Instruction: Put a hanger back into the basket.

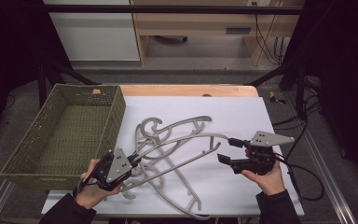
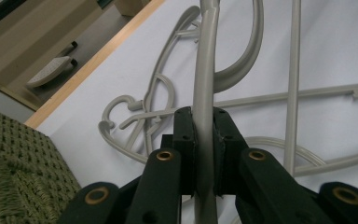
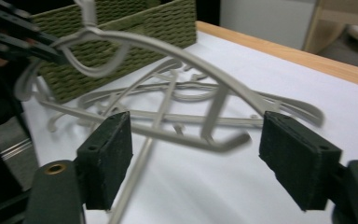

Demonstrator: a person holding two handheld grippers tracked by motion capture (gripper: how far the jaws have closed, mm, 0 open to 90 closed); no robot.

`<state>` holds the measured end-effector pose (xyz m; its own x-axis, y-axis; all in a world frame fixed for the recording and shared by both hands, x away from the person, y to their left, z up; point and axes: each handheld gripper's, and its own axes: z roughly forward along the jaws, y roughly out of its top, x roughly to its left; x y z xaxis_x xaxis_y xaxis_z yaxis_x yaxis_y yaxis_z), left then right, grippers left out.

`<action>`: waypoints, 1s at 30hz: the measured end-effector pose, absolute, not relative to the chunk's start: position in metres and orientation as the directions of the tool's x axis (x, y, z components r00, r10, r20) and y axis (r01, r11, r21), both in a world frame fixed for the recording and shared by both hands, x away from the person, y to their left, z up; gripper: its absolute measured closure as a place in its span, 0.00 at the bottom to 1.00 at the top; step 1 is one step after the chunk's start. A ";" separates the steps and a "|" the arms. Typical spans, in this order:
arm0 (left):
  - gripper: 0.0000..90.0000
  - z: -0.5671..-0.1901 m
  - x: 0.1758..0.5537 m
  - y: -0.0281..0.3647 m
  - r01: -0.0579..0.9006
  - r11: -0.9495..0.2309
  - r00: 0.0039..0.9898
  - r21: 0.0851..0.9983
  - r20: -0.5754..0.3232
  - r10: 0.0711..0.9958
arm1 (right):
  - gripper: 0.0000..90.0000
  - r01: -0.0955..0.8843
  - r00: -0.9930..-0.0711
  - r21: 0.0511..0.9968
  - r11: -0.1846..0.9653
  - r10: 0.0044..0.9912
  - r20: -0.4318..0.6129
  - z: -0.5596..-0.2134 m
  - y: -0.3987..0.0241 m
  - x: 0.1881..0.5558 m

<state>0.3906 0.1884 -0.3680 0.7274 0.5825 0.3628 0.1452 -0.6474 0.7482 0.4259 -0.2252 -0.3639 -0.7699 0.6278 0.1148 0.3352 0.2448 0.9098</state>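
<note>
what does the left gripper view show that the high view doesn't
Left gripper view: close up, the left claw has both pads pressed on a grey hanger bar, so it is shut on it.

High view: the whole layout, with the right claw open by the far end of the lifted hanger, and both hands.

Both: the green basket, the white table and more hangers lying tangled on it.
</note>
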 end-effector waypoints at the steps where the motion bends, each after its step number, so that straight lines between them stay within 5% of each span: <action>1: 0.91 -0.366 0.391 0.191 0.157 -0.634 0.720 0.757 0.352 0.598 | 0.26 0.335 -0.762 0.911 0.240 0.637 0.113 -0.365 -0.227 0.426; 7: 0.91 -0.354 0.390 0.201 0.189 -0.570 0.687 0.799 0.308 0.659 | 0.15 0.363 -0.688 0.913 0.184 0.714 0.129 -0.376 -0.243 0.431; 30: 0.91 -0.306 0.407 0.249 0.206 -0.475 0.586 0.856 0.281 0.760 | 0.07 0.379 -0.599 0.915 0.141 0.791 0.125 -0.387 -0.257 0.435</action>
